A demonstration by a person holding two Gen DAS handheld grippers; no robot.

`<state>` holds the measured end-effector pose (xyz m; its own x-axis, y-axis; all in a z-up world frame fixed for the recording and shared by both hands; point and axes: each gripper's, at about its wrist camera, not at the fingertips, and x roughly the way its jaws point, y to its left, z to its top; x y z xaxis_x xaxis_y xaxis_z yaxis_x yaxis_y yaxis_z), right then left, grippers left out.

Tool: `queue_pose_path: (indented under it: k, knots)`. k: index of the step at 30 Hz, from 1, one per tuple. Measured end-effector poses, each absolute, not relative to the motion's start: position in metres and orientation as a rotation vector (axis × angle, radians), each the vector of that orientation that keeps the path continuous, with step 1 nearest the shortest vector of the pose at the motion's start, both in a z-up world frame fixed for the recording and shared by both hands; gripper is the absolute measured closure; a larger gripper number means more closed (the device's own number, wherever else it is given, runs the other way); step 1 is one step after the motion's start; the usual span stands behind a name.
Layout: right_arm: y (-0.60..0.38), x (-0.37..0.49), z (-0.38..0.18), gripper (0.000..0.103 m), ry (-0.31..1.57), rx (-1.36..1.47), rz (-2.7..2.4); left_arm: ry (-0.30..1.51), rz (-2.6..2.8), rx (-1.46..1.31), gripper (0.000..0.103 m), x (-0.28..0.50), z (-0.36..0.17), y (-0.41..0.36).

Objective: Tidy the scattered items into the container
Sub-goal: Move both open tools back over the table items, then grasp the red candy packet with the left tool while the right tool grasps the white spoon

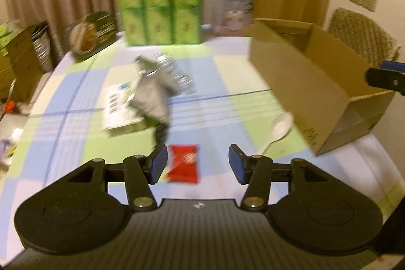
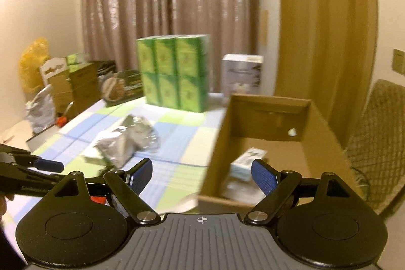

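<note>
Checked blue-and-green tablecloth (image 1: 76, 92) over the table, brown curtains (image 2: 164, 4) behind, everything a bit motion-blurred. Biggest thing on it: open cardboard box (image 1: 298, 82) off to the right side, flaps up, with a small white-and-green pack (image 2: 246, 163) already lying on its floor. Stack of green cartons (image 1: 159, 4) standing at the far edge, white boxed item (image 1: 234, 8) just beside them, and a tilted dark-green snack package (image 1: 92, 33) to their left. Woven chair (image 2: 379, 138) parked behind the box.

Mid-table pile next: crumpled grey foil bag (image 1: 152, 92) draped over a white-and-green carton (image 1: 119, 108), shiny crinkled wrapper (image 1: 174, 70) touching it at the back. White plastic spoon (image 1: 278, 128) lying on the cloth right next to the box wall, bowl end towards the box. Small red snack packet (image 1: 184, 163) flat on the cloth, closest to the camera.

Left gripper (image 1: 197, 162) hovering low over that red packet, jaws spread wide, nothing pinched, packet sitting nearer the left pad. Right gripper (image 2: 202, 176) over the near edge of the box, jaws likewise wide apart and holding nothing.
</note>
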<state>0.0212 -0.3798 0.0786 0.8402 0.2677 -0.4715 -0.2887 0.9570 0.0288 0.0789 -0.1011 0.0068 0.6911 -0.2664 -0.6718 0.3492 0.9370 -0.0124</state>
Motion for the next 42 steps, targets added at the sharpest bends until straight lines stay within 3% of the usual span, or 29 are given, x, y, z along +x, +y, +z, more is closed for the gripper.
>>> queue_pose_path:
  k: [17, 20, 26, 37, 42]
  knots:
    - [-0.326, 0.026, 0.022, 0.021, 0.692, 0.034, 0.311, 0.758, -0.406, 0.185, 0.053, 0.082, -0.025, -0.069]
    - [-0.321, 0.032, 0.012, 0.024, 0.718, 0.053, 0.295, 0.751, -0.448, 0.202, 0.053, 0.088, -0.031, -0.073]
    - [-0.31, 0.042, -0.011, 0.039, 0.769, 0.071, 0.259, 0.744, -0.508, 0.243, 0.055, 0.105, -0.047, -0.084]
    - [-0.303, 0.056, -0.036, 0.042, 0.804, 0.047, 0.234, 0.754, -0.538, 0.312, 0.055, 0.134, -0.078, -0.109]
    - [-0.297, 0.066, -0.044, 0.043, 0.808, 0.032, 0.237, 0.782, -0.535, 0.315, 0.066, 0.144, -0.086, -0.111]
